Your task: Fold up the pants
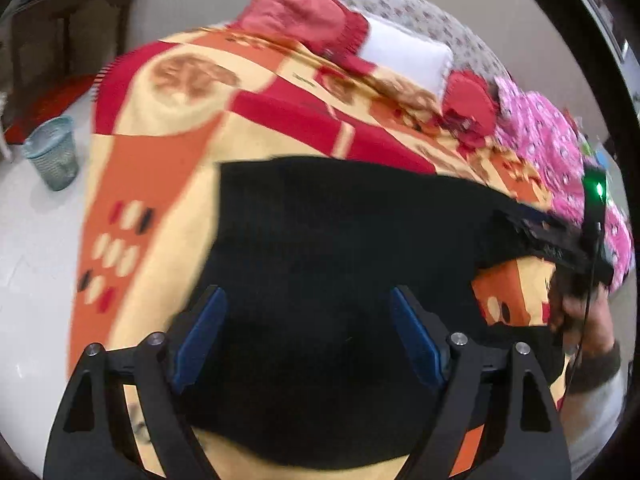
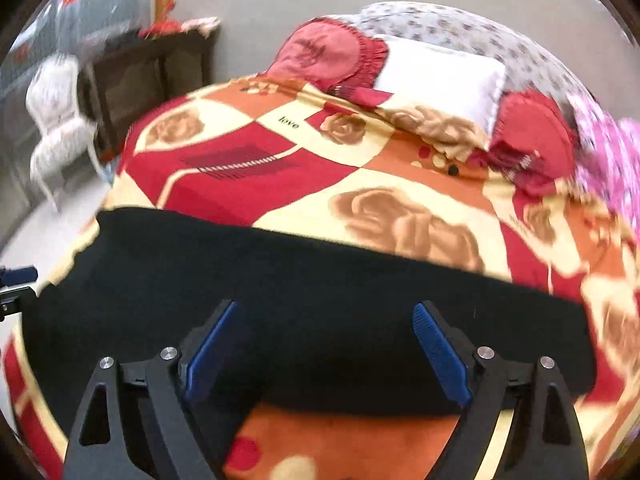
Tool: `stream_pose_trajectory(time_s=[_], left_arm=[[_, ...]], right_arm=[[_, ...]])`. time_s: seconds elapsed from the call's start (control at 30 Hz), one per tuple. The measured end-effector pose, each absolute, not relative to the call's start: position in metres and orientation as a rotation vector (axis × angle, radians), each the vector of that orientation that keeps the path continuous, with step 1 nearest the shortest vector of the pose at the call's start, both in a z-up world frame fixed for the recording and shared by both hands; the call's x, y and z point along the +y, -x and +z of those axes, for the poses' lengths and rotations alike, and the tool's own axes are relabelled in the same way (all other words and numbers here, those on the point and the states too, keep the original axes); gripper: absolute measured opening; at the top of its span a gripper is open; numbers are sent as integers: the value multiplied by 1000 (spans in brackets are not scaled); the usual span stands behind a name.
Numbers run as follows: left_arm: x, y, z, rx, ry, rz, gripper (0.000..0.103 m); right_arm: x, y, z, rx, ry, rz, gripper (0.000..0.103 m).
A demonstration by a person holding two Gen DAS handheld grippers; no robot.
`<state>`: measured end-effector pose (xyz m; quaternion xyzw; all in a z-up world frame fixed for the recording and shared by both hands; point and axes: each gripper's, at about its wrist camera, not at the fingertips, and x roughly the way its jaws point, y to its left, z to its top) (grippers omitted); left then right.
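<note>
Black pants [image 1: 340, 248] lie spread across a bed with a red, orange and cream blanket [image 1: 160, 168]. My left gripper [image 1: 308, 300] is open, its blue pads wide apart just above the pants. In the right wrist view the pants [image 2: 280, 300] form a wide black band across the blanket [image 2: 400, 200]. My right gripper [image 2: 324, 316] is open above the near edge of the pants. The other gripper shows at the right edge of the left wrist view [image 1: 592, 240], beside a raised part of the pants.
Red pillows [image 2: 332, 56], a white pillow [image 2: 440, 76] and a pink floral quilt [image 1: 560, 152] lie at the head of the bed. A blue basket [image 1: 52, 152] stands on the floor at left. A white chair [image 2: 56, 120] and dark cabinet [image 2: 152, 68] stand left of the bed.
</note>
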<state>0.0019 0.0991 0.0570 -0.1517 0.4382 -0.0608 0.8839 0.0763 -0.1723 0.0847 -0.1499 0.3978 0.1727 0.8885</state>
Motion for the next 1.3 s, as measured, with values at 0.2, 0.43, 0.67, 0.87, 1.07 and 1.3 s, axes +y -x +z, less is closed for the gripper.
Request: stream_pose_trajectory(time_s=[0.2,0.43,0.67,0.87,1.07,1.3], left_arm=[[76,-35,50,919,271,-142,84],[82,-40,41,935,333,-137,84],[100,-27,45,916,389,-101,84],[114,-15,52,892,454,-96,84],[120,2,53,854,515,-109,87],[108,0,29,887,529,-95,88]], right_arm=[[-152,-103,74,817,524,399,89],[-152,-134,53,948,530,441,66],[-155,-104,69,939,528,442,9],[-175,-47,78,948,450,472,9],[-201,29,61,973,278,500,9],[-232,58,34,946,-14,485,10]])
